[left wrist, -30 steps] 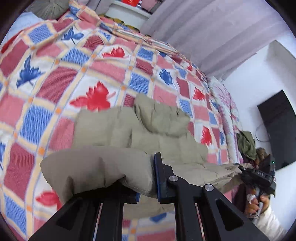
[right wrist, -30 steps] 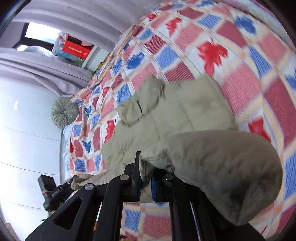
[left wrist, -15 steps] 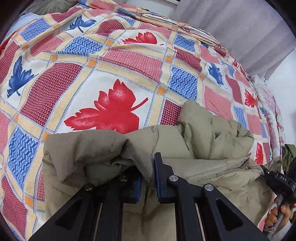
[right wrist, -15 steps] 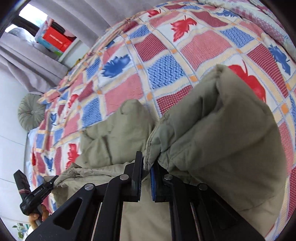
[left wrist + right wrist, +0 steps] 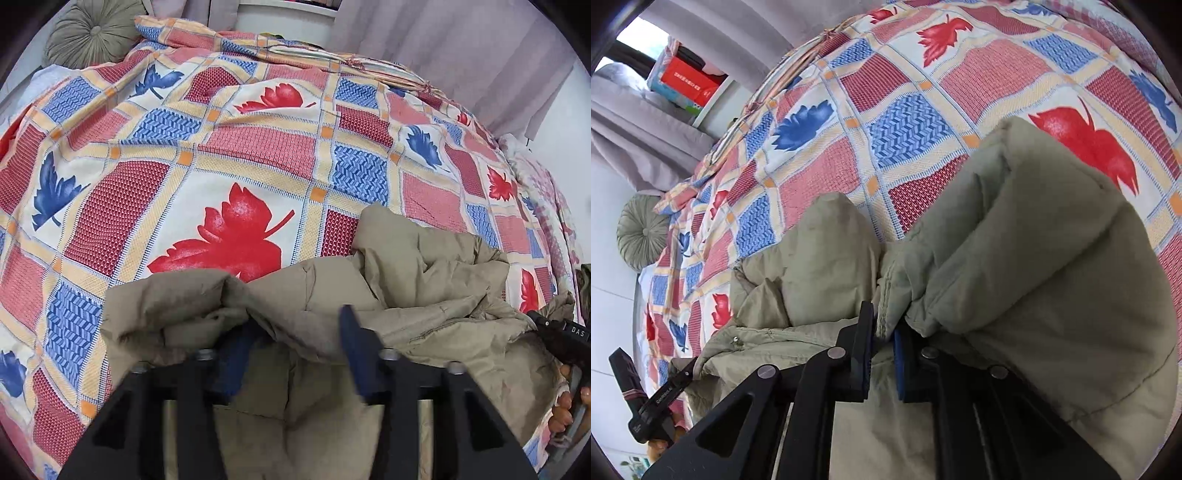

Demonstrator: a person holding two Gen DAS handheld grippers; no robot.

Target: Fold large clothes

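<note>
- Left gripper (image 5: pixel 295 347) at the bottom centre of its own view: jaws have just been opening and stand wide apart, a fold of the jacket (image 5: pixel 424 295) bunched between them but neither pad pressing on it
- Its fingers (image 5: pixel 354 343) are blurred, the left one half buried under a puffy roll of the fabric
- Right gripper (image 5: pixel 882 347) at the bottom centre of its view: jaws nearly together, pinching a stitched edge of the jacket (image 5: pixel 1052 277) between the blue pads
- And there's the jacket itself, a padded olive-tan thing, lying crumpled on the bed across the lower half of both views, with a thick folded bulk heaped at lower right of the right view
- Far right edge of the left view: the right gripper (image 5: pixel 565 332) pokes in, with the fingers of a hand (image 5: pixel 569 410) just under it
- Lower left of the right view: the left gripper (image 5: pixel 670 387) shows up, its tip at the jacket's edge
- Under it all, the bedspread (image 5: pixel 229 155), checked red and blue with big leaf prints, fills the upper frame
- A round green cushion (image 5: pixel 88 31) sits in the upper left of the left view
- A pale curtain (image 5: pixel 443 40) hangs in the upper right
- A red box (image 5: pixel 689 83) rests on a ledge in the upper left of the right view
</note>
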